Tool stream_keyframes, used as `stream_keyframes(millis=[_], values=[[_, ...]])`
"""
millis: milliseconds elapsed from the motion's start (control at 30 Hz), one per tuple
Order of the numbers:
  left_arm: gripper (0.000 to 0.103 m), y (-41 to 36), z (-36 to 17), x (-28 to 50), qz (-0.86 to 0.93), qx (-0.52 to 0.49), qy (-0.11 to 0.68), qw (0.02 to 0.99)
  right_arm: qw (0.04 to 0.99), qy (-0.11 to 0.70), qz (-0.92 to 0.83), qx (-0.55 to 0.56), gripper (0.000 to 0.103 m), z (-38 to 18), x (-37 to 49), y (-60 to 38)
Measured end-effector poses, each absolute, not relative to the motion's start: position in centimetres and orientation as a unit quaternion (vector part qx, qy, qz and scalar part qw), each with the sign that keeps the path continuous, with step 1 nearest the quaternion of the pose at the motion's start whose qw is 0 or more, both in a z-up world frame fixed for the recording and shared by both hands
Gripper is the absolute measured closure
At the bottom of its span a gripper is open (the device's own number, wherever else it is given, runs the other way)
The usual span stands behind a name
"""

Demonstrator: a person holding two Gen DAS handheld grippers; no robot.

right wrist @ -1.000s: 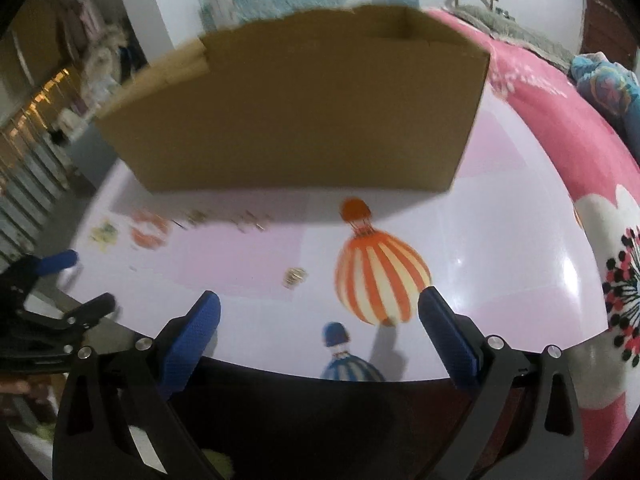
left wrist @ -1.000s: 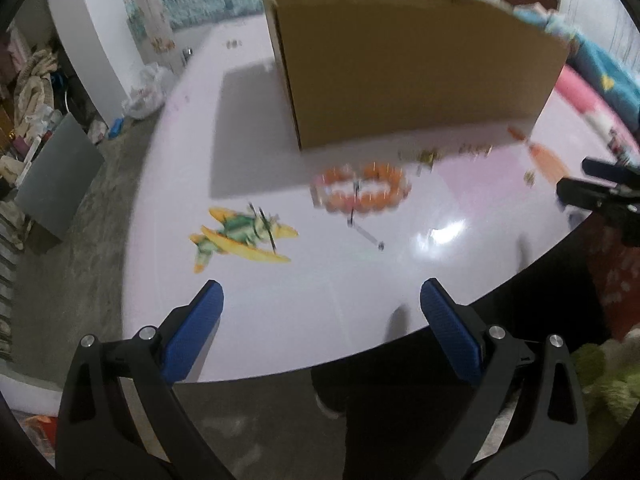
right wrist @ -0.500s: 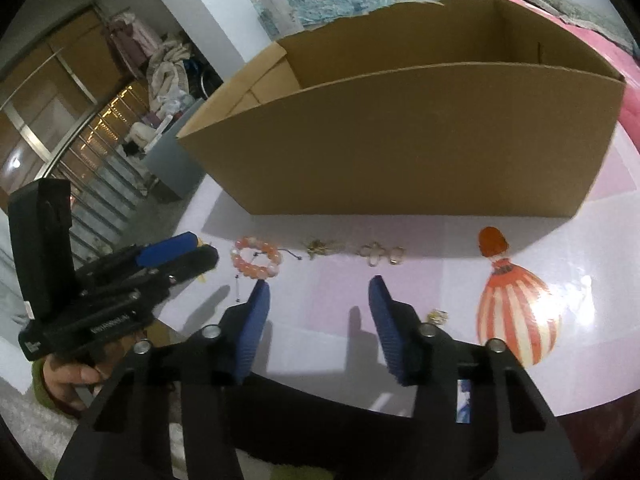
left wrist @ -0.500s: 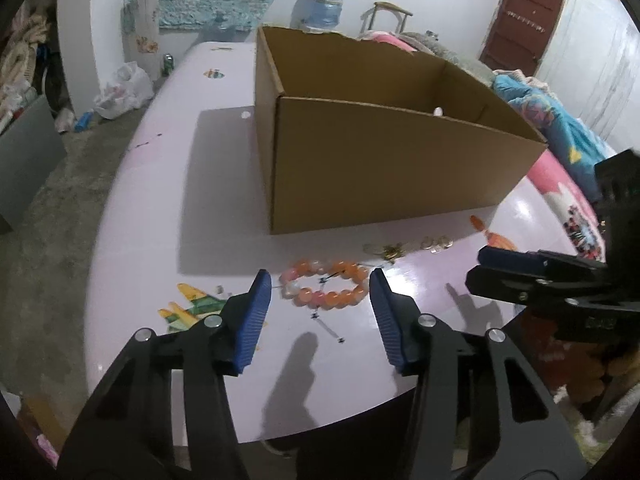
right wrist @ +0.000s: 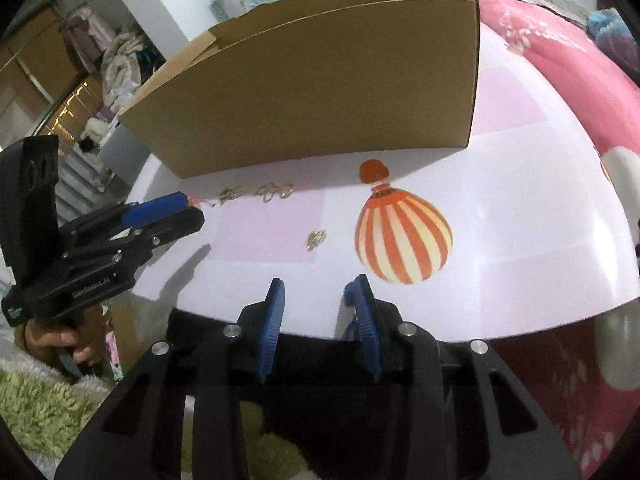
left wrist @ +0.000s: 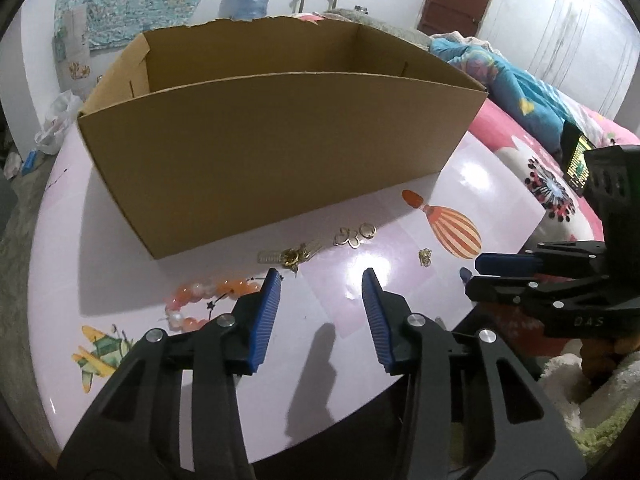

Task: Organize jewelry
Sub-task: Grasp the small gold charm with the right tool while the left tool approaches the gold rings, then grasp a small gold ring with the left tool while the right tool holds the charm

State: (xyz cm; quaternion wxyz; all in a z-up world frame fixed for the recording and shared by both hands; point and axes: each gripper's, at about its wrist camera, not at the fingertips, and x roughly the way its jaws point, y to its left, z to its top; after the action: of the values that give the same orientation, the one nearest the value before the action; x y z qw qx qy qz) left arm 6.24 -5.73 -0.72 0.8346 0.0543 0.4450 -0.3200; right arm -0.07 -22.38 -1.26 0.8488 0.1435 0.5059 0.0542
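Closing on nothing, both the left gripper (left wrist: 322, 280) and right gripper (right wrist: 318, 290) risk scattering the gold earrings (left wrist: 354, 236) lying just before the cardboard box (left wrist: 280, 152)

Orange-and-white bead bracelet (left wrist: 208, 300), brown box (left wrist: 272, 160)

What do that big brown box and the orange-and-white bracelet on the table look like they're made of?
The big brown open-topped box looks like corrugated cardboard: matte tan walls, a torn, ragged back edge. The orange-and-white beaded bracelet seems to be glossy, translucent round beads, glass, stone or plastic; the pictures can't settle which.
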Motion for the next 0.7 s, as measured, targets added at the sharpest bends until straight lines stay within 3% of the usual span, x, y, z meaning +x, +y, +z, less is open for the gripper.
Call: stream_keyframes(millis=[433,700], values=[[0.065,-7.1,-1.3,6.1,-0.3,0.07,0.456,0.835,0.868,0.49,0.071,0.04,0.08,-2.1,3.5,-19.9],[0.068,-8.0,-1.4,5.9,-0.305,0.079,0.453,0.834,0.87,0.488,0.068,0.007,0.098,-1.9,4.0,-19.0]])
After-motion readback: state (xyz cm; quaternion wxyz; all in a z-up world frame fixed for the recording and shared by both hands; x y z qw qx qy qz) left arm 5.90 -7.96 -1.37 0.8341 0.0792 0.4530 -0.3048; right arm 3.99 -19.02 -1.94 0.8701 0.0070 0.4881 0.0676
